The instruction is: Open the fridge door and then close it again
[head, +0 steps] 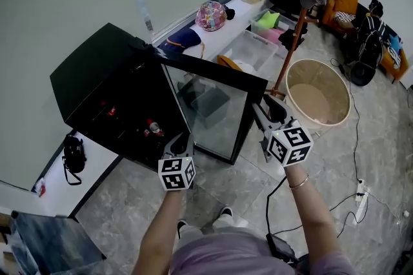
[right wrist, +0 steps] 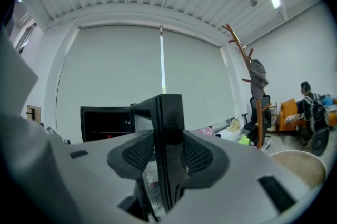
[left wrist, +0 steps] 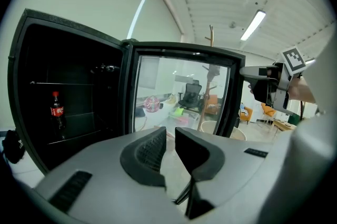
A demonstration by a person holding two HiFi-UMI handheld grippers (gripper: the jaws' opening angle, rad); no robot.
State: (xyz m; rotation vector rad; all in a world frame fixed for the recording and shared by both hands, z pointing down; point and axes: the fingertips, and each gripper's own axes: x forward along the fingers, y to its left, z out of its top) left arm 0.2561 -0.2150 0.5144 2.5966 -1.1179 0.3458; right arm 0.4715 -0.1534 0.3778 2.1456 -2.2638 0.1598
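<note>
1. I am looking steeply down over both hand-held tools at a black fridge. It stands ahead and to the left of them, with its cabinet open.
2. The fridge door has a glass pane in a black frame. It is swung out wide, and its free edge points towards me.
3. My right gripper is at that free edge. In the right gripper view the black door frame stands upright between the two jaws. Both ribbed pads are closed against it, one on each face.
4. From this gripper the door runs ahead and to the left, back to its hinge on the cabinet.
5. My left gripper is lower and to the left of the right one, close to the door's bottom corner. I cannot tell whether it touches the door.
6. In the left gripper view its jaws stand a narrow gap apart with nothing between them. The glass pane is straight ahead of them.
7. To the left of the left gripper the dark interior shows a cola bottle standing on a shelf.
</note>
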